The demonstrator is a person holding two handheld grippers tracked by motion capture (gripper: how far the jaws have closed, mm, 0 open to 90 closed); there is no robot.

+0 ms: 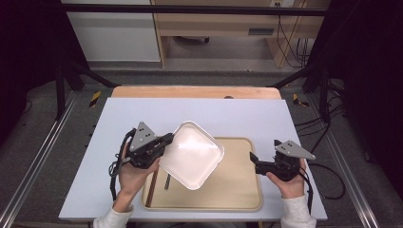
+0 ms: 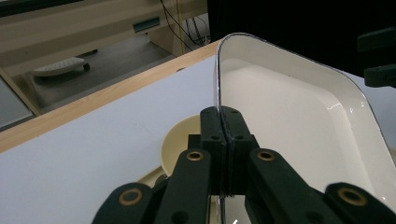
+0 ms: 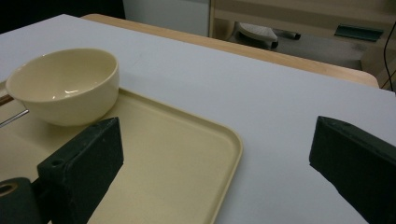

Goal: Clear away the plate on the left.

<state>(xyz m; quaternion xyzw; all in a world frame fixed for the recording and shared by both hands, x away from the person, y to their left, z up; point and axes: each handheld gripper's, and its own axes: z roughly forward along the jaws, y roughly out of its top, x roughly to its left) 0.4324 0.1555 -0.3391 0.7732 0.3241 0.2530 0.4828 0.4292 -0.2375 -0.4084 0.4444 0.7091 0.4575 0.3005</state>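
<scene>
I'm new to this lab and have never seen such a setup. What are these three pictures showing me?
A person sits at a table holding a hand-operated claw in each hand. One camera looks down from above; the other two ride on the claws and look along their black jaws. The left claw is shut on the rim of a white square dish, lifted and tilted over a beige tray. The right claw is open with nothing between its jaws, near the tray's right edge. On the tray sit a cream bowl and some cutlery.
</scene>
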